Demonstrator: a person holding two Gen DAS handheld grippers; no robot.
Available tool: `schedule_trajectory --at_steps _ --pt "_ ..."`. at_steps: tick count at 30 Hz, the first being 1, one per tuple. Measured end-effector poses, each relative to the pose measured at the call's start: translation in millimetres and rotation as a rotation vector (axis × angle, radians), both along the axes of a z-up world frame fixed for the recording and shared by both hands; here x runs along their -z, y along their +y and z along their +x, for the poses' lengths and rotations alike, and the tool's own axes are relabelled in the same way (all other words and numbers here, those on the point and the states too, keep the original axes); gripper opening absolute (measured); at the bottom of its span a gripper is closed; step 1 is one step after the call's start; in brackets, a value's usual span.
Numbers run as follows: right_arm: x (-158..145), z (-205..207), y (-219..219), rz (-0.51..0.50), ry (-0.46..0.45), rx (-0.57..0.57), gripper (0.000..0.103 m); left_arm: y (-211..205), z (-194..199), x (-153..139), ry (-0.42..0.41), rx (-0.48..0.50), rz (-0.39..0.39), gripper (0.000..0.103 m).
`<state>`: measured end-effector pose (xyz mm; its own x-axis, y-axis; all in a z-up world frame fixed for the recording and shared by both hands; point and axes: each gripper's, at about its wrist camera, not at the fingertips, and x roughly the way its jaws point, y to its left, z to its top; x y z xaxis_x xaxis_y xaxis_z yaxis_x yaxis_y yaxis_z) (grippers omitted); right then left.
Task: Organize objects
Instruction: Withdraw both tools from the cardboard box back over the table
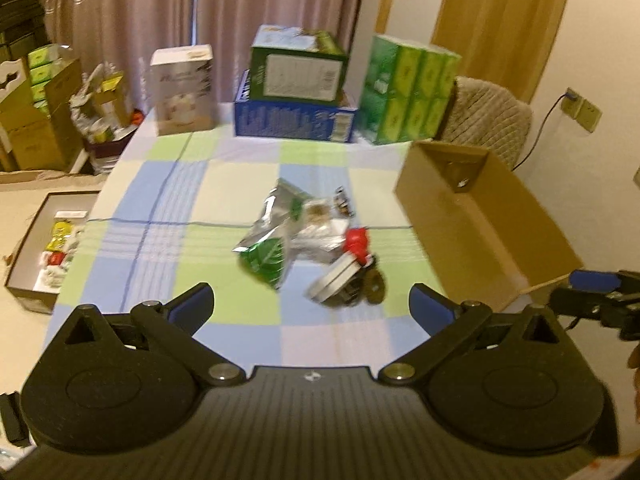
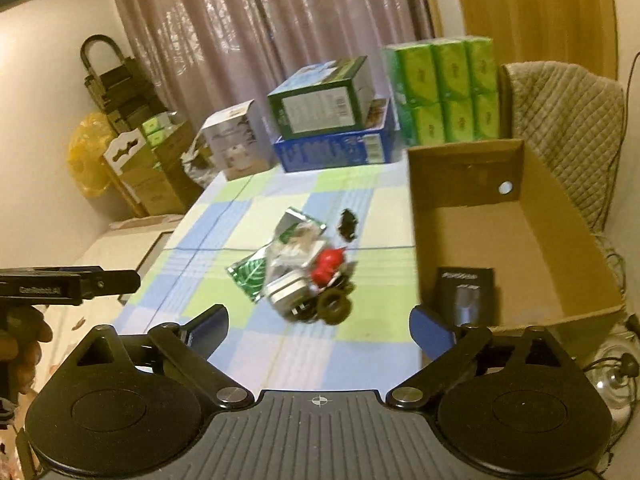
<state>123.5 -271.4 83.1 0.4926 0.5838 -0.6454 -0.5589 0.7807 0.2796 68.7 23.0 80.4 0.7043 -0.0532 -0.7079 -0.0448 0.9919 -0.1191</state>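
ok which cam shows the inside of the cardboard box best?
Right wrist view: it looks down into the open cardboard box, showing its floor and a black packet lying near the front. The left wrist view shows mostly the box's outer side wall and a far inner corner; the floor is hidden.

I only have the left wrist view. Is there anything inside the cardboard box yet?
Observer: Yes. The right wrist view shows a small black box lying on the floor of the cardboard box.
Operator: Is the right hand-held gripper open?
Observer: Yes, the right hand-held gripper is open and empty, short of the pile.
Operator: Any hole in the box wall?
Observer: One round hole in the far wall.
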Motion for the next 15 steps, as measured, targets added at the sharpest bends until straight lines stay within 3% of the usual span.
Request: schedule_trajectory --at_steps 15 --pt "51 0 28 -0.036 0.045 -0.018 0.095 16 8 48 0.079 0.045 -0.001 0.102"
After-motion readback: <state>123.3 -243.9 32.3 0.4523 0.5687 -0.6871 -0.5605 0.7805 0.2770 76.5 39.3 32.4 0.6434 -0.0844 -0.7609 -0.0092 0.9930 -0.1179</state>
